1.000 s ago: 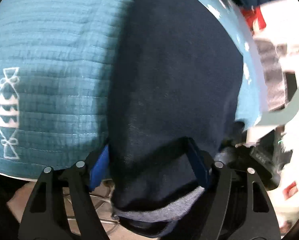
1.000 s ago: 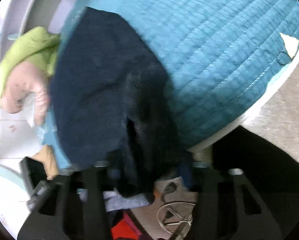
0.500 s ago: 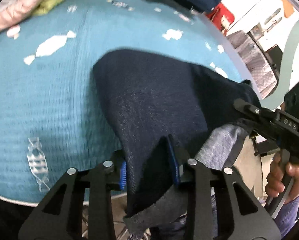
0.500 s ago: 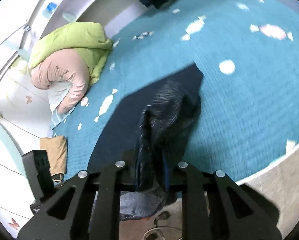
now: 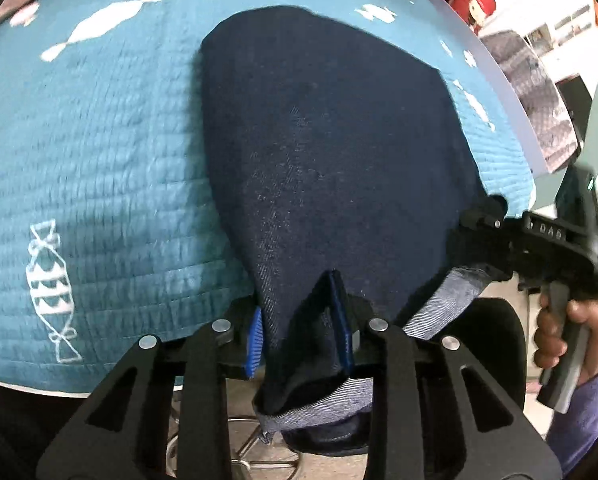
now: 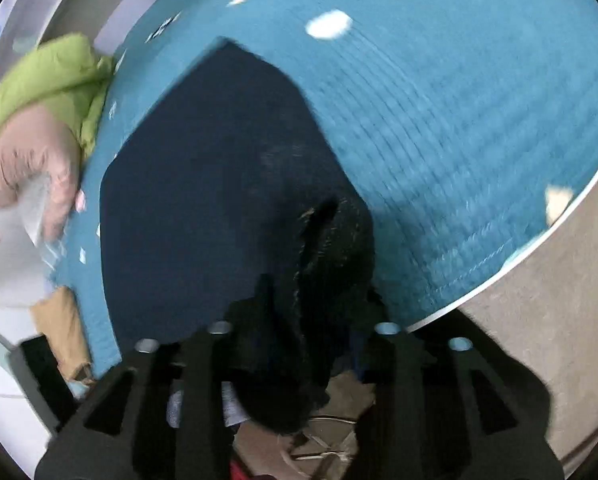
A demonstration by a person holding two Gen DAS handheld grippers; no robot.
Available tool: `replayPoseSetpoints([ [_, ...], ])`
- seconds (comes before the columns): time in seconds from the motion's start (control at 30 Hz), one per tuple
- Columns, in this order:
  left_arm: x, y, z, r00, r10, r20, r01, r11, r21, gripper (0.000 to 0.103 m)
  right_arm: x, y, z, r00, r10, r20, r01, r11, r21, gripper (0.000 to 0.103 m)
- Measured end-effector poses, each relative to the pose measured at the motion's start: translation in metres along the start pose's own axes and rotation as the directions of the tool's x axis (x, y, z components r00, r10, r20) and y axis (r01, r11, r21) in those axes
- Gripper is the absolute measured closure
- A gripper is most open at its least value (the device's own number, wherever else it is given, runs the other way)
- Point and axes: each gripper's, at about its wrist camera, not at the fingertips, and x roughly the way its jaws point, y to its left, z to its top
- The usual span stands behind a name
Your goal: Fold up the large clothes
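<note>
Soft, even indoor light, with no hard shadows. Both fisheye views bend strongly and go dark at the corners. The right wrist view has motion blur; the left is sharper.

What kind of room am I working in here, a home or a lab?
Most likely a bedroom or a staged one. A teal quilted bedspread with candy prints covers a bed, bundled green and pink bedding lies at its far side, and the dark denim garment is spread on top. Cluttered shelving beyond is too blurred to tell.

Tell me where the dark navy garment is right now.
The dark navy garment lies on the teal quilt, its near edge pinched by the left gripper and right gripper.
</note>
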Motion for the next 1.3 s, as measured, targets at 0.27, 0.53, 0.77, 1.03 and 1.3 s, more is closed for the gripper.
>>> replayPoseSetpoints([
  [0.27, 0.001, 0.004, -0.001, 0.999, 0.031, -0.012, -0.031, 0.999, 0.020, 0.074, 0.023, -0.018, 0.003, 0.998, -0.015, -0.062, 0.015, 1.000, -0.005, 0.039],
  [0.53, 0.001, -0.003, 0.000, 0.999, 0.049, -0.018, -0.049, 0.999, 0.012, 0.074, 0.024, 0.014, 0.000, 0.997, -0.021, -0.079, 0.012, 0.994, -0.104, 0.053],
  [0.77, 0.005, 0.004, 0.002, 0.999, 0.030, -0.025, -0.031, 0.999, -0.035, 0.070, 0.037, -0.001, 0.003, 0.993, 0.066, -0.095, -0.070, 0.997, -0.040, 0.050],
  [1.03, -0.006, -0.004, 0.004, 1.000, 0.004, 0.000, -0.004, 1.000, -0.022, 0.069, -0.010, 0.062, -0.014, 0.989, 0.146, -0.016, -0.147, 0.970, -0.196, 0.077],
  [1.3, -0.075, -0.010, 0.021, 0.981, -0.053, 0.186, 0.046, 0.998, 0.038, 0.083, -0.057, 0.161, -0.016, 0.975, 0.207, 0.084, -0.158, 0.904, -0.397, 0.078],
])
